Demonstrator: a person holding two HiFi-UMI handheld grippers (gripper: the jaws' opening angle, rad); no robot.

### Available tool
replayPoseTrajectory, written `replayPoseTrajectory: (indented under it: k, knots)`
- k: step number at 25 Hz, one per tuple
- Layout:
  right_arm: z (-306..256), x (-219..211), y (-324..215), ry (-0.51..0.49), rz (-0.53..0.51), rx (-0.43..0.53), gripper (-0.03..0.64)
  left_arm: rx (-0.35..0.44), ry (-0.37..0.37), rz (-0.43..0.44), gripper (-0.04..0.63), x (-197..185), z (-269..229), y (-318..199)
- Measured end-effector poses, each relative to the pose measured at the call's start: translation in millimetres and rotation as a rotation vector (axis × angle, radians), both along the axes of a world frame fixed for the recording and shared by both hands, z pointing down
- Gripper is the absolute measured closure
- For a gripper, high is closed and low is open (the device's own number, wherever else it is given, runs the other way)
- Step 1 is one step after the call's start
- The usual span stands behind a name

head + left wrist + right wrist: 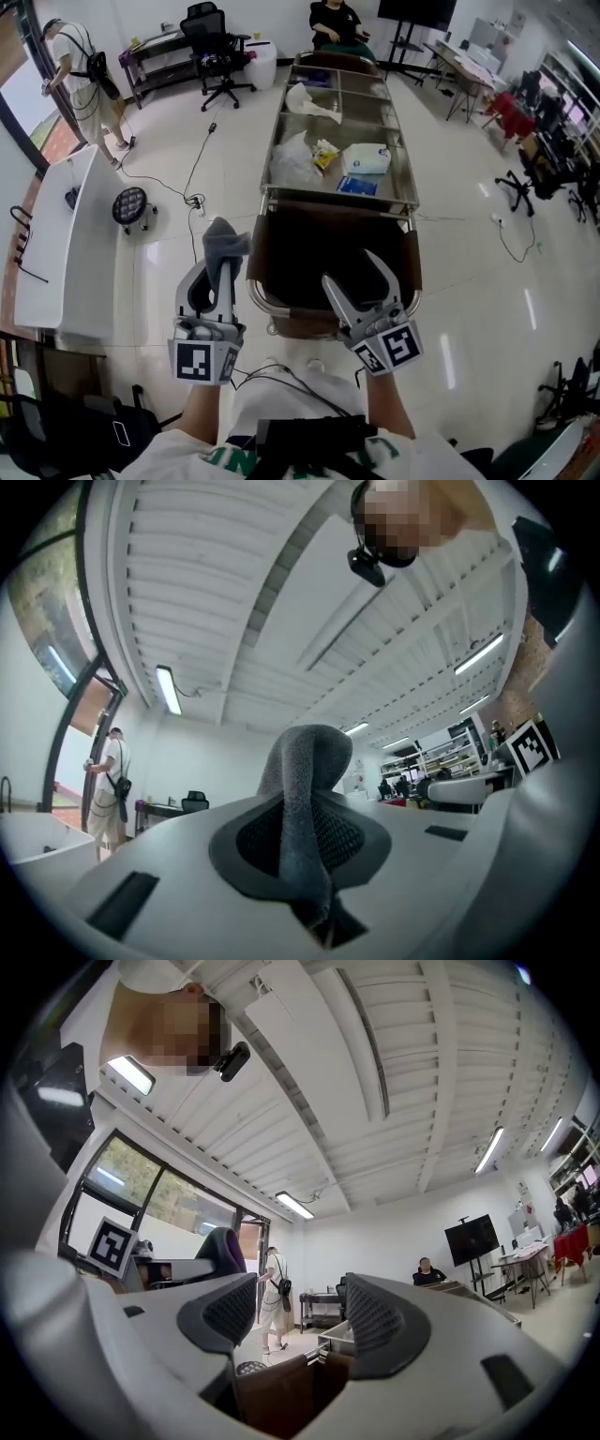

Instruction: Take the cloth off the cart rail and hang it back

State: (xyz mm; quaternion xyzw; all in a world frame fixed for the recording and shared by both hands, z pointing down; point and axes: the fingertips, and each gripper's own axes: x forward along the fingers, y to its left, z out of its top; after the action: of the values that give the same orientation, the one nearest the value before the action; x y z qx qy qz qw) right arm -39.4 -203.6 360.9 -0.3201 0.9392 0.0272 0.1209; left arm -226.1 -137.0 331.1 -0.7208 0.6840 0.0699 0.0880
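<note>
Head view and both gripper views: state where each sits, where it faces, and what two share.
Head view: on the person's head, looking steeply down at the cart; both forearms, left gripper, right gripper show.
Left gripper view: on the left gripper, tilted up toward the ceiling; its jaws shut on the grey cloth.
Right gripper view: on the right gripper, facing across the room; jaws apart, empty.
Shared: both gripper views show the standing person.

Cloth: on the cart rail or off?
Off. The grey cloth is pinched in the shut left gripper, apart from the cart rail.
</note>
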Motion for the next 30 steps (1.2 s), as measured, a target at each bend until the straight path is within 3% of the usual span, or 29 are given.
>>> replayPoseTrajectory:
  k: [5,15,23,30]
  knots:
    - [-0.2,-0.5,7.0,0.011,-0.001,0.004,0.299,-0.021,0.066,0.011,0.565,0.9,18.4,17.6]
    - [-1.8,18.8,11.2,0.018,0.065,0.008,0.301,-0.027,0.083,0.088,0.565,9.6,26.4,3.4]
    - [-2.7,71.2,13.6,0.017,0.203,0.011,0.3,-0.112,0.079,0.227,0.565,54.5,44.0,-34.8]
    - [-3.4,147.0,21.2,-0.002,0.375,0.007,0.301,-0.247,0.052,0.404,0.563,141.9,52.5,-79.4]
